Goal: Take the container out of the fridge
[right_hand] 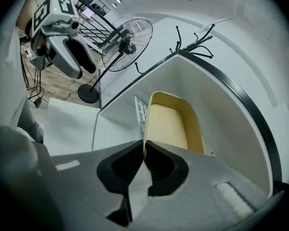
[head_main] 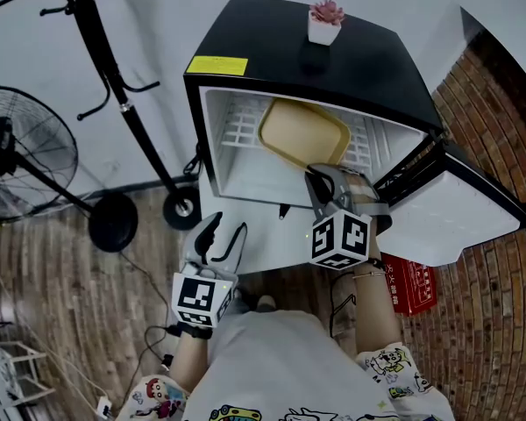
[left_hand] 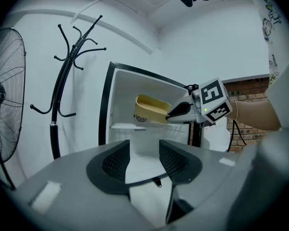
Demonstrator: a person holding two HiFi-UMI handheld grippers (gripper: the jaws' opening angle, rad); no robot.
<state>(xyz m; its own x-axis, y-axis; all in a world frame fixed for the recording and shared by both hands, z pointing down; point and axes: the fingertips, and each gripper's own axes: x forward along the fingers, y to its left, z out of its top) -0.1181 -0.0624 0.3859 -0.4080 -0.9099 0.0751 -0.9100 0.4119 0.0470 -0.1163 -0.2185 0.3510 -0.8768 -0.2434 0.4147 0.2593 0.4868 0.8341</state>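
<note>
One gripper clenched on the container's rim, inside the open fridge.
The right gripper [right_hand: 143, 150] pinches the thin near rim of the smooth, beige, round-cornered container [head_main: 302, 132], which lies tilted over the white wire shelf [head_main: 237, 123] within the glossy black fridge [head_main: 333, 60]. White walls flank it closely, and the door [head_main: 456, 207] stands swung wide at the right. The left gripper [left_hand: 143, 160] hangs outside, jaws apart and empty, well apart from the coat stand [head_main: 114, 77].

It looked like a plain office corner: a black mini fridge [head_main: 272, 42] against white walls, with a coat stand [head_main: 116, 86] and pedestal fan [head_main: 26, 147] left of it and a brick wall [head_main: 508, 112] right.
</note>
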